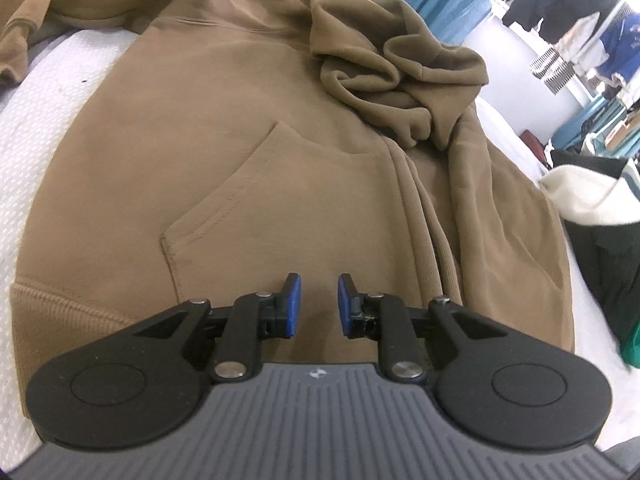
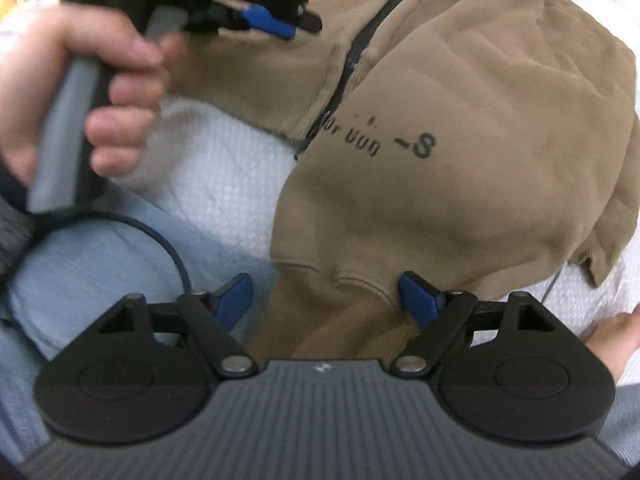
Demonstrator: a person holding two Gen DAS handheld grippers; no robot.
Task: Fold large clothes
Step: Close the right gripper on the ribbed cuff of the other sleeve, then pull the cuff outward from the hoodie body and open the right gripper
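A: White quilted bedding [image 1: 52, 128] covers the surface, and the brown hoodie [image 1: 224, 128] lies spread on it, front up, with the pouch pocket [image 1: 280, 208] showing and its hood [image 1: 392, 84] bunched in a heap on the chest.

B: Which step would you say this is?

A: Getting hold of an edge for a fold, I judge. The left tongs [image 1: 318, 306] hang just above the fabric near the hem, narrowly parted, with nothing between the blue pads [image 1: 294, 300]. The right tongs [image 2: 328, 300] stand wide, straddling a ridge of the hoodie's ribbed edge [image 2: 360, 280], but the pads do not press on it.

B: So the next move?

A: Probably the right tongs must close on that edge, and the left must sink to pinch cloth near the hem, so both can lift together.

B: Anything in the way?

A: The crumpled hood would make a lump under any fold; it likely wants flattening. In the right wrist view the person's left hand [image 2: 80, 100] grips its handle close over the zipper [image 2: 348, 68]. A cable [image 2: 160, 236] loops nearby, and other clothes [image 1: 592, 208] lie at the bed's far side.
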